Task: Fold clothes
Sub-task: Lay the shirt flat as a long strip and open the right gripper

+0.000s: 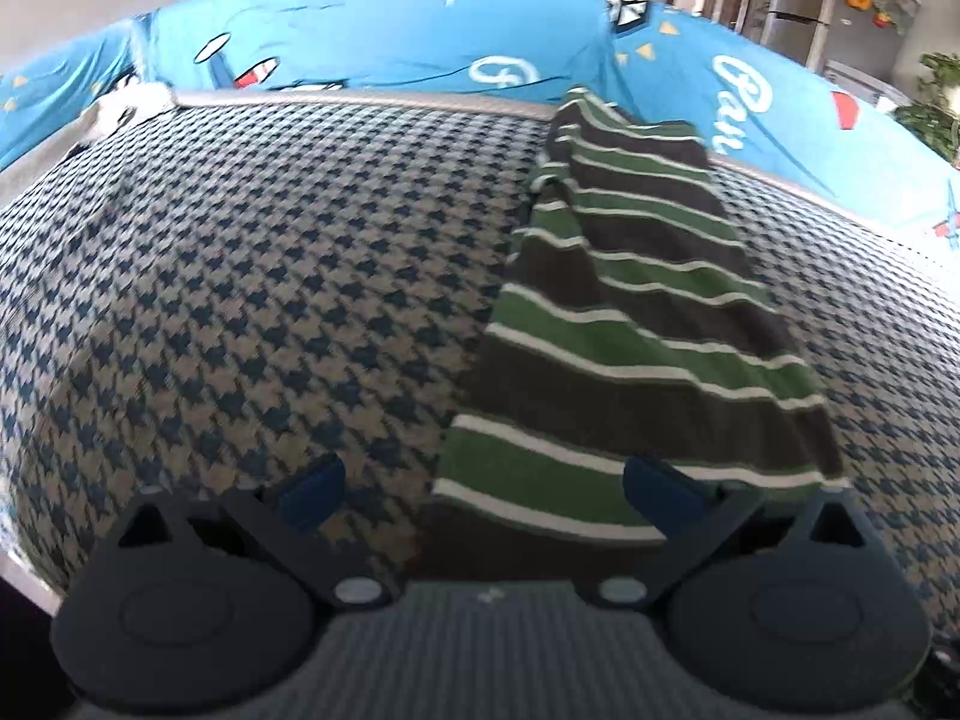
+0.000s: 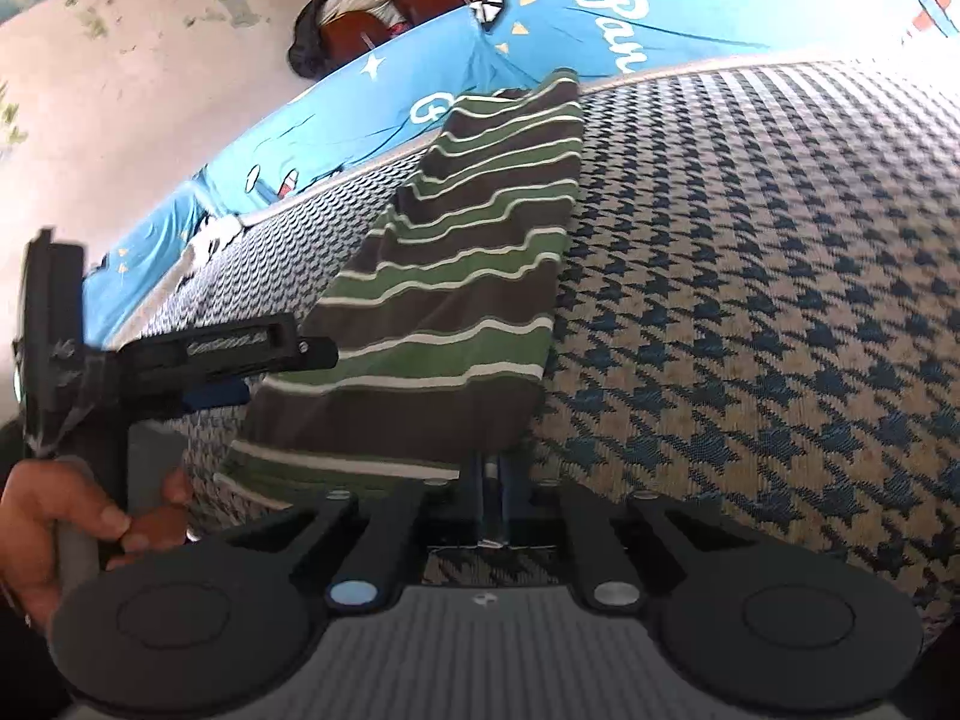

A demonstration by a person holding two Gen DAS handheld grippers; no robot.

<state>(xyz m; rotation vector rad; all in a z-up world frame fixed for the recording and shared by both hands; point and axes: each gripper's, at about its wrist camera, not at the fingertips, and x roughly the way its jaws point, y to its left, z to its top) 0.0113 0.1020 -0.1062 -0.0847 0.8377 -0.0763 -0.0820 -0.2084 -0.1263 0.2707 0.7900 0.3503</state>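
While pinching the striped garment's [image 2: 444, 312] near corner, right hand-held gripper [image 2: 493, 501] clamped together; left hand-held gripper [image 1: 480, 489] apart at nine o'clock, poised for folding.

Soft daylight, fisheye warp, slight blur

A blue-and-tan houndstooth cloth [image 1: 252, 276] covers the surface, edged at its far side by a pale trim [image 1: 360, 101]. Beyond it lies a bright blue sheet [image 1: 384, 30] printed with white stars, script lettering and small red and yellow shapes. Farther back stand a grey refrigerator [image 1: 798, 12], a leafy plant [image 1: 936, 102] and brown chairs [image 2: 384, 12] draped with dark clothing.
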